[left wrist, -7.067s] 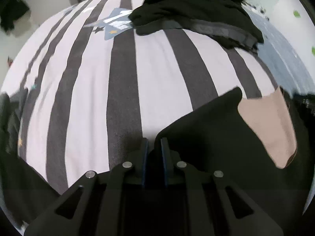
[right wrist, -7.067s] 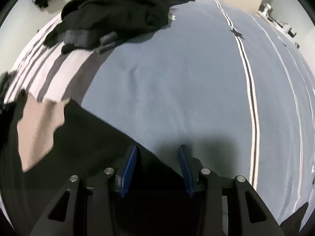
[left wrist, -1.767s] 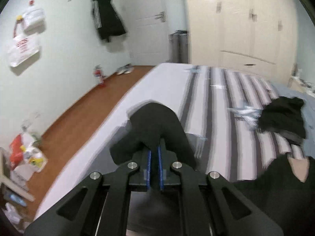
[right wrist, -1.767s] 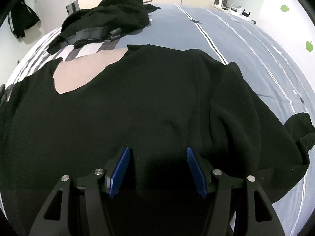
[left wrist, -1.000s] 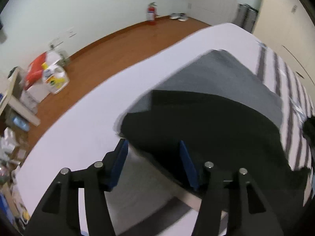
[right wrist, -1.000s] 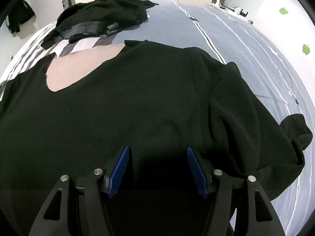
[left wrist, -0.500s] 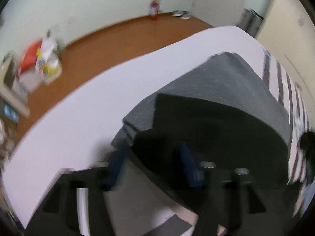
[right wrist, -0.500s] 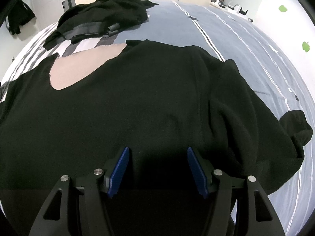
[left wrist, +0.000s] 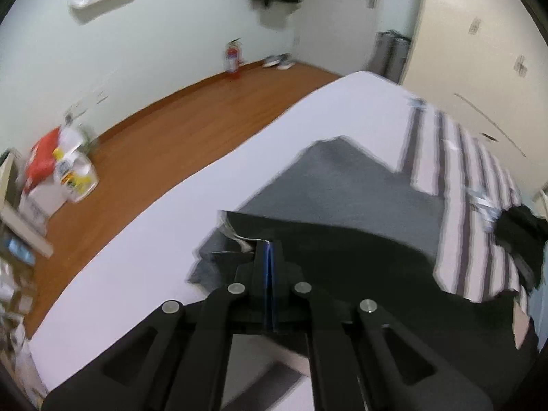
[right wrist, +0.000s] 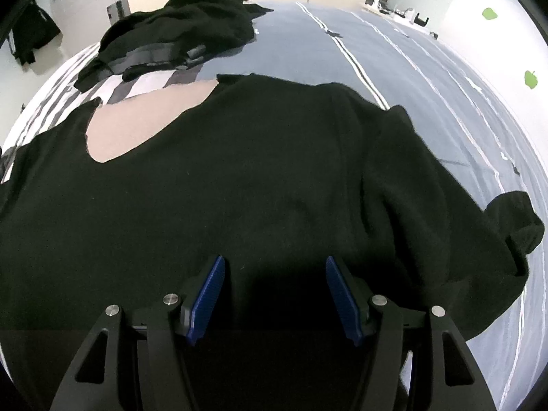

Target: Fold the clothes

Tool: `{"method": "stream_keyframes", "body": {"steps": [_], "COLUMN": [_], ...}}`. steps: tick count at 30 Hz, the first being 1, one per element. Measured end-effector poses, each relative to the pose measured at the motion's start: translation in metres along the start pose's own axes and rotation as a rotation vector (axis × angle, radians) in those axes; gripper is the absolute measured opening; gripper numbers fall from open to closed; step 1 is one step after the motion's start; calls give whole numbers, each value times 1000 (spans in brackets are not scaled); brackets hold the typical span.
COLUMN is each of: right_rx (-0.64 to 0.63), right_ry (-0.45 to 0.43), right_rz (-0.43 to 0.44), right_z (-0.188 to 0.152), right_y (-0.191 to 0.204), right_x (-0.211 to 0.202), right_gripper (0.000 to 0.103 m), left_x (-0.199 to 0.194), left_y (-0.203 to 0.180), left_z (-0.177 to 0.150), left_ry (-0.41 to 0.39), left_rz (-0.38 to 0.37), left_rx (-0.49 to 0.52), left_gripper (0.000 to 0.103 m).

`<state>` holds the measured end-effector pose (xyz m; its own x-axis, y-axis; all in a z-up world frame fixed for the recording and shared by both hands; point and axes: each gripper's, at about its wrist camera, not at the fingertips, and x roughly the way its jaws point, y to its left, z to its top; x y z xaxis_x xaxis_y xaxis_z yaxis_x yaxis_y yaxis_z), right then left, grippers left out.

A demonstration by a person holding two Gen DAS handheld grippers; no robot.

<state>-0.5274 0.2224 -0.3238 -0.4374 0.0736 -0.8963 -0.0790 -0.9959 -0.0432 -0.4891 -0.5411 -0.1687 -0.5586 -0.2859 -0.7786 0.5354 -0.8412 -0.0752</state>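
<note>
A black sweater (right wrist: 260,178) with a beige inner neck patch (right wrist: 137,120) lies spread flat on the bed. Its right sleeve (right wrist: 479,226) lies crumpled at the right. My right gripper (right wrist: 274,284) is open and hovers just above the sweater's lower middle. In the left wrist view my left gripper (left wrist: 270,250) is shut on the edge of the sweater's left sleeve (left wrist: 328,253) and holds it lifted above the bed's left side.
A pile of black clothes (right wrist: 178,30) lies at the far end of the bed. The bedcover is striped white and grey on the left (left wrist: 459,157) and blue on the right (right wrist: 411,68). Wooden floor (left wrist: 164,137) with bottles and bags lies left of the bed.
My left gripper was open over the left sleeve one second ago; it has closed on the sleeve's edge and lifted it. The right gripper has stayed open over the sweater.
</note>
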Motion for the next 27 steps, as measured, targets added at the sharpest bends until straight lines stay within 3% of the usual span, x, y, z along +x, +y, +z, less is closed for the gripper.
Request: {"method": "stream_keyframes", "body": {"steps": [5, 8, 11, 14, 18, 19, 21, 22, 23, 25, 27], "right_rx": [11, 22, 59, 91, 89, 84, 84, 86, 87, 89, 92], "right_ry": [-28, -53, -69, -76, -83, -84, -81, -80, -78, -75, -70], "right_rz": [22, 33, 48, 51, 45, 46, 49, 55, 61, 77, 101], "right_z": [5, 10, 10, 2, -5, -6, -8, -9, -9, -10, -13], "right_y": [-17, -37, -68, -107, -153, -163, -176, -182, -187, -194, -192], "right_x": [-16, -31, -47, -65, -87, -92, -94, -94, -94, -93, -89], "right_gripper": [57, 57, 57, 57, 58, 58, 58, 58, 58, 58, 58], "left_x": [-41, -69, -99, -140, -184, -190, -186, -184, -180, -170, -147], "left_y": [-104, -182, -269, -375, -473, -489, -493, -492, -483, -461, -431], "left_z": [-18, -42, -77, -132, -190, -200, -208, -211, -212, -210, -204], "left_ry": [-41, -51, -40, 3, 65, 88, 145, 174, 176, 152, 152], "left_rz": [-142, -266, -411, -584, -765, -794, -806, -808, -799, -760, -661], "left_rx": [118, 176, 223, 293, 338, 349, 341, 334, 313, 271, 255], "left_gripper": [0, 0, 0, 0, 0, 2, 19, 42, 54, 61, 62]}}
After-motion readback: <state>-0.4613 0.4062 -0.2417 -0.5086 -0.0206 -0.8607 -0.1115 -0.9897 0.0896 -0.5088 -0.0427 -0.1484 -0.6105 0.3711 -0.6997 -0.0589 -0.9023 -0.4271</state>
